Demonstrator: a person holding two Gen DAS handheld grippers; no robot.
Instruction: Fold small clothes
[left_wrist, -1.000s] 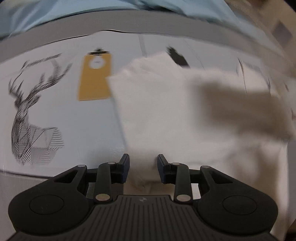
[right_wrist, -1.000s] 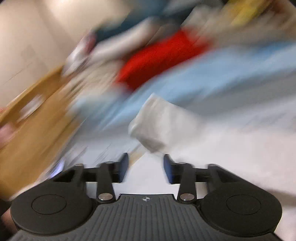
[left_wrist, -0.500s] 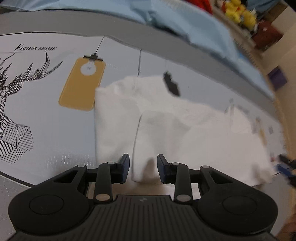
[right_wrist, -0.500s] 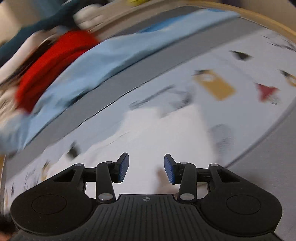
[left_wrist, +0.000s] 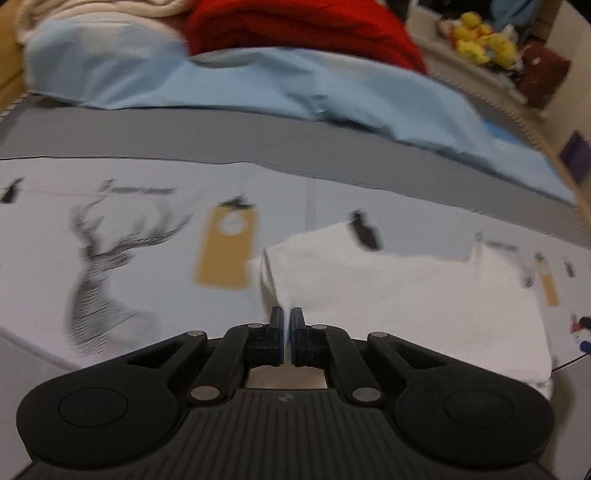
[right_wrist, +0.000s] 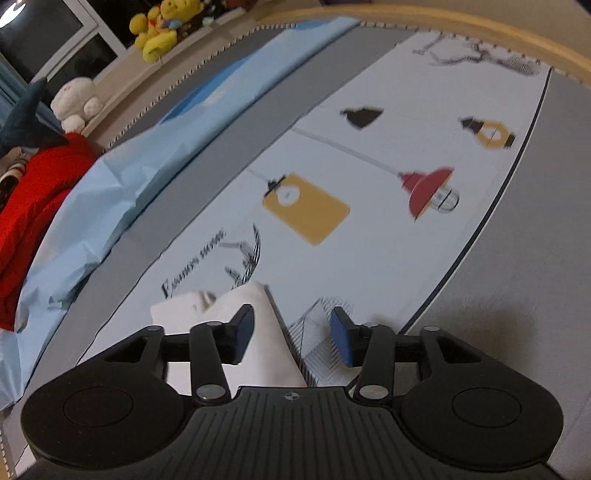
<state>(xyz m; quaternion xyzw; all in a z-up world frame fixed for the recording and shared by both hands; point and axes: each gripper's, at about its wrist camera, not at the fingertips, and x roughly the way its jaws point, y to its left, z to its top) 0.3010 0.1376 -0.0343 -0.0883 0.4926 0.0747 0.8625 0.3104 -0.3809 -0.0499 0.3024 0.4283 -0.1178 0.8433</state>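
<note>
White garment flat on printed mat, folded, ahead and to the right of left gripper. Left gripper: jaws pressed nearly together, a thin slit between the pads; near left corner of garment just past the tips. Cloth between the pads: cannot tell, view blurred. Garment edge running from the tips up and left, then right toward a black lamp print. Yellow tag print just beside the garment's left edge; deer print farther left, well apart from the cloth.

Right gripper: jaws spread wide, holding nothing. In the right wrist view, white garment low and left of centre, one folded edge passing between the pads, nearer the left pad, apart from the right pad. Beyond the tips on the printed mat: yellow tag print, red lamp print, lettering partly covered by the cloth.

Past the mat: grey border, then light blue sheet, then red cloth. Yellow plush toys and white plush toy on the far ledge.
</note>
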